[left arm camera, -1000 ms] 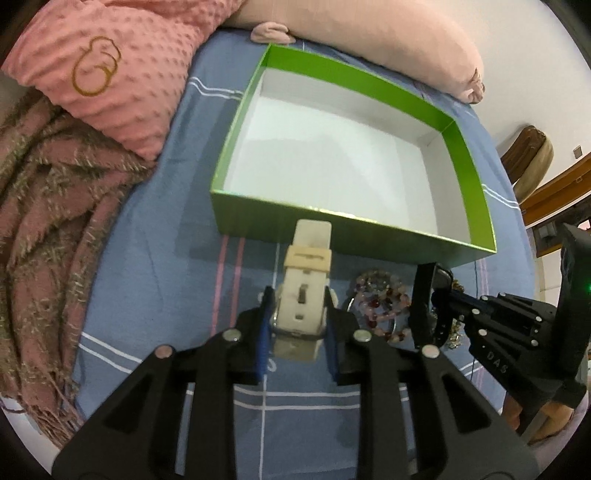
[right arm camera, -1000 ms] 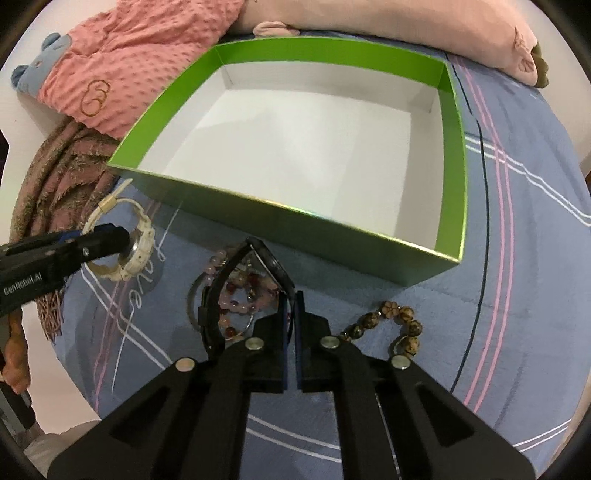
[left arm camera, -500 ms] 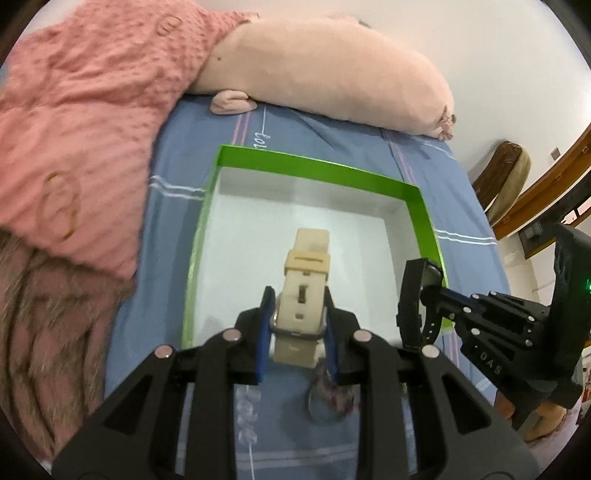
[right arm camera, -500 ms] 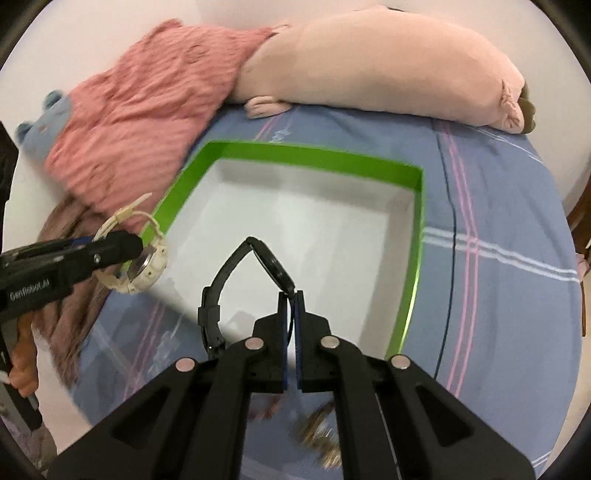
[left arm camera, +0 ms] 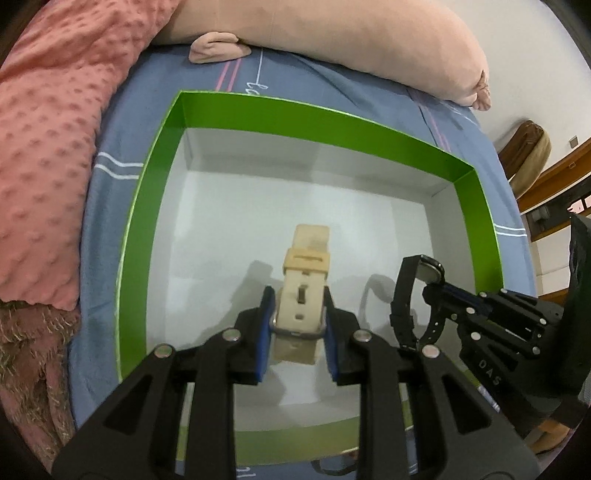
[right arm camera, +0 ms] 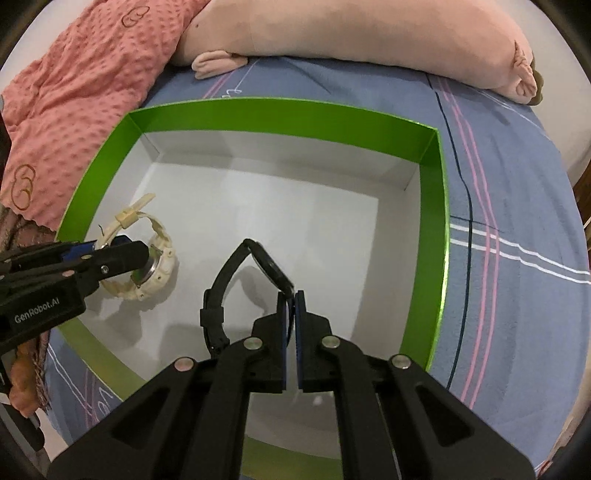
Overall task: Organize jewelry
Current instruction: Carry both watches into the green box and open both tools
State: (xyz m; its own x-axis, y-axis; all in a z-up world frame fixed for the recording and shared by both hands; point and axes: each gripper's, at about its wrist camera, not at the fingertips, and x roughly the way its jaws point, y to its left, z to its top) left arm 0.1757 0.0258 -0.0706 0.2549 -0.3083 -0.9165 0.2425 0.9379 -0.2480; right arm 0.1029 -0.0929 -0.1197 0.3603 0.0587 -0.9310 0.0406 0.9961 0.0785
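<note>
Mid-delivery: both watches carried over the open green box [right arm camera: 432,236], not yet released. Cream watch [left arm camera: 303,295] pinched across its strap by the left gripper [left arm camera: 298,325], jaws clamped on either side near the buckle, strap end standing up ahead of them. In the right wrist view, same cream watch [right arm camera: 147,254] hanging low over the left part of the white box floor, shadow close under it; impossible to tell whether touching. Black watch [right arm camera: 236,291] held by the right gripper [right arm camera: 290,314], jaws nearly pressed together on its thin edge beside the face and just starting to part, band looping out to the left above the middle of the box.

Both grippers angled steeply down into the box, side by side, well inside the green walls, right gripper [left arm camera: 454,299] just to the right of the left one. Box resting on a blue striped bed sheet [right arm camera: 517,184], pink blanket [right arm camera: 74,92] and pink plush pillow [right arm camera: 369,33] beyond.

Next, probably: lower a little, spread each set of jaws so the watches settle apart on the floor, then lift straight out, minding that no strap snags a pad
</note>
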